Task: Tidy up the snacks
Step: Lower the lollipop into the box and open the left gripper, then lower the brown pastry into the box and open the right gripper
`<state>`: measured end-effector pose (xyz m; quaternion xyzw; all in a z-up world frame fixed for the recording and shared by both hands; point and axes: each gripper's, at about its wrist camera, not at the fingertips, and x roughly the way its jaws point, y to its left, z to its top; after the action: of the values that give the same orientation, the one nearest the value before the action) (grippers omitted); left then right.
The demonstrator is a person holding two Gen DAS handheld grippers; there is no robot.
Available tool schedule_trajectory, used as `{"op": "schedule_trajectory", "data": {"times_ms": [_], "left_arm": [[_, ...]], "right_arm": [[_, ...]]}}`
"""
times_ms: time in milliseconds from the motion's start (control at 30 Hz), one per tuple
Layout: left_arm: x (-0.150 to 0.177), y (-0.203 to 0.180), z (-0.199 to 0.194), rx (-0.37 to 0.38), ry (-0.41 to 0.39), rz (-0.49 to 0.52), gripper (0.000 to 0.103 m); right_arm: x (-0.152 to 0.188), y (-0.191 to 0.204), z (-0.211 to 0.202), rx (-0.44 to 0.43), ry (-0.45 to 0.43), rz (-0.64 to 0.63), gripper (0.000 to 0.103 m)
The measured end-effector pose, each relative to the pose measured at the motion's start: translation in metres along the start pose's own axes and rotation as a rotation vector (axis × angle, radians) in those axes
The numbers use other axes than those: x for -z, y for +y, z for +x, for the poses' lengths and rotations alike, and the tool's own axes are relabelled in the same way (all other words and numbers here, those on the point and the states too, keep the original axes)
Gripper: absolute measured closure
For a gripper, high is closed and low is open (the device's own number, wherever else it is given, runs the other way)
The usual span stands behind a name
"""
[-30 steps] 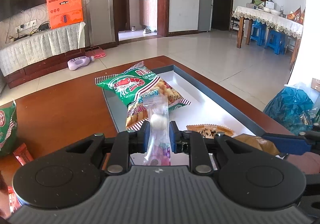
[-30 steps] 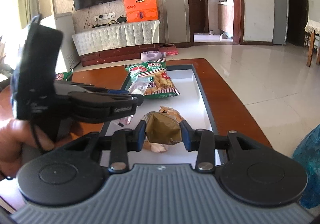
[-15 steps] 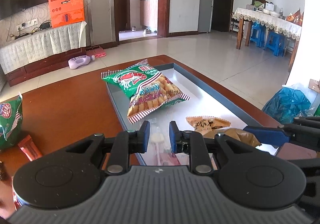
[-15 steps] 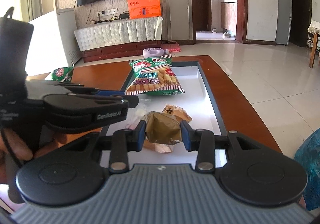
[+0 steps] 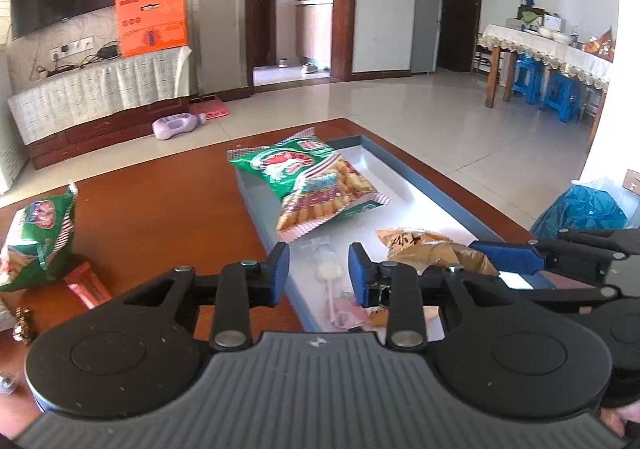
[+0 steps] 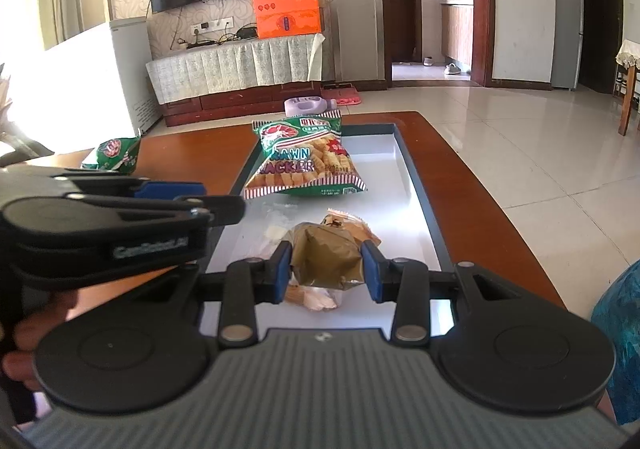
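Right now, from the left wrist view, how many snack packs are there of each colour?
Green bags: 2
Red bar wrapper: 1
Clear candy packet: 1
Tan packet: 1
Brown packet: 1
Total: 6
Scraps showing under the brown one are too unclear to count.

Both wrist views sit low and close over the tray — side by side, facing down it.
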<state>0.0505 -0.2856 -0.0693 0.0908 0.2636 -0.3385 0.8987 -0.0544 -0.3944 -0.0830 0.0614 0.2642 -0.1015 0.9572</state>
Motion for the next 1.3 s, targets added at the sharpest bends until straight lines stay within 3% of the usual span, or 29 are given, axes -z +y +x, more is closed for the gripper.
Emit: {"op": "schedule_trajectory", "data": {"times_ms": [367,633,900,1100,1233,1300], "left_arm": [[0.005,0.015,-0.04,-0.063,0.005,-0.016,0.056],[0.014,0.028,-0.072,-0.081,0.024,-0.028,0.056],[0.021,0.037,-0.081,-0.1,0.013,-0.067,0.056],[0.018,0.026,-0.072,-0.08,0.008,-0.055,0.055],[0.017,0.025,-0.069,-0.07,0.004,-0.069,0.055],[0.017,0.026,-0.069,-0.074,0.003,-0.075,0.054]], "right_arm": [[-0.007,0.008,0.014,-0.011,-0.005,-0.037,0.063],[-0.015,0.016,0.021,-0.019,-0.023,-0.053,0.062],[-0.013,0.026,0.035,0.023,0.025,-0.088,0.059],[-0.004,0.028,0.033,0.036,0.085,-0.123,0.049],[-0.001,0.028,0.017,0.058,0.052,-0.138,0.034],[-0.003,0.026,0.006,0.055,0.026,-0.12,0.034]]}}
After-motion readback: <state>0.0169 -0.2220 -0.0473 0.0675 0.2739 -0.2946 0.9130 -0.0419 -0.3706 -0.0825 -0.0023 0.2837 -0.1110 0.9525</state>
